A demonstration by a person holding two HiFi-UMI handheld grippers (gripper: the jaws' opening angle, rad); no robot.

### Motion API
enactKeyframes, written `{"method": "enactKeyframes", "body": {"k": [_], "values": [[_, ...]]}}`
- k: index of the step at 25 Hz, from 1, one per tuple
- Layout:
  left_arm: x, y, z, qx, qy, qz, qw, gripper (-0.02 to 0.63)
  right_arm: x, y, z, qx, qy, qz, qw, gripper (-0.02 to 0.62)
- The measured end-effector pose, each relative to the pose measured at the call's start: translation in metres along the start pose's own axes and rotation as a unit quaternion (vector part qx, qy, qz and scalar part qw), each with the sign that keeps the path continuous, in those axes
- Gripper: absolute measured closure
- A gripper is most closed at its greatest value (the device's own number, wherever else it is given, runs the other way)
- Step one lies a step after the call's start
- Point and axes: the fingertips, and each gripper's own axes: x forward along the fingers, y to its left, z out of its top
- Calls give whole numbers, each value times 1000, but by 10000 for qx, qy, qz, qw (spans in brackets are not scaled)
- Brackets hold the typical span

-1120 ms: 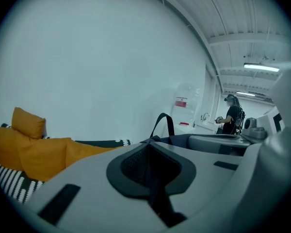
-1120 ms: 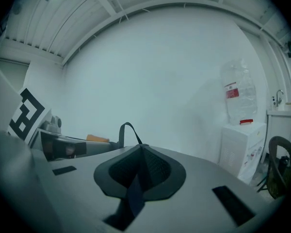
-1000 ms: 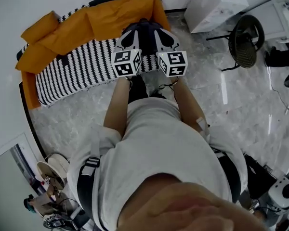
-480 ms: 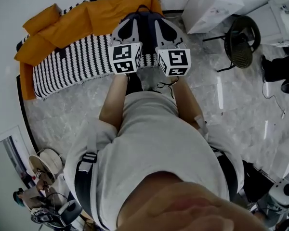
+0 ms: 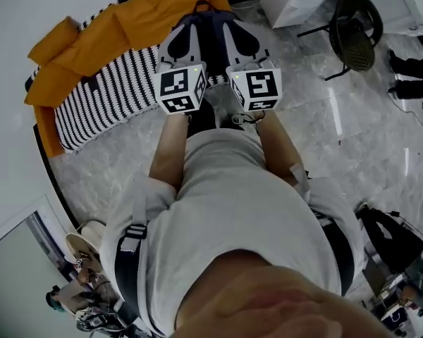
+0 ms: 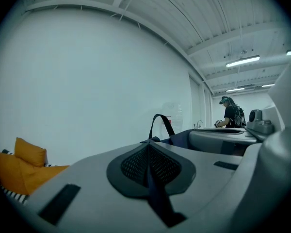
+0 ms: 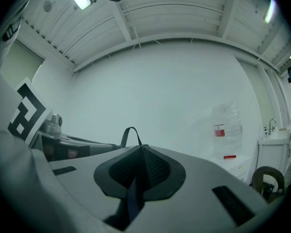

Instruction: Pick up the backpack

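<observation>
- Head view: the backpack is held out in front of the person, with its grey shoulder straps facing up. It is over the near edge of the striped sofa with orange cushions. From above I cannot tell whether it touches the sofa.
- The left tool and right tool sit side by side at the pack's near end, one on each strap, above the marble floor.
- Left gripper view: the jaws are clamped almost together on the dark webbing that runs from one padded strap's mesh patch. The carry loop stands up beyond it, and a distant person is at the right.
- Right gripper view: the jaws are likewise closed on the other strap's webbing. A water bottle stands against the white wall.
</observation>
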Motion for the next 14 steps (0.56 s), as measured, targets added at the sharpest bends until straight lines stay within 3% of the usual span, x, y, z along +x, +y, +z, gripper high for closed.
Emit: {"method": "enactKeyframes", "body": {"k": [14], "values": [[-4, -5, -6, 150, -8, -45, 9999, 591, -10, 2, -9, 24, 50, -80, 10000, 546]]}}
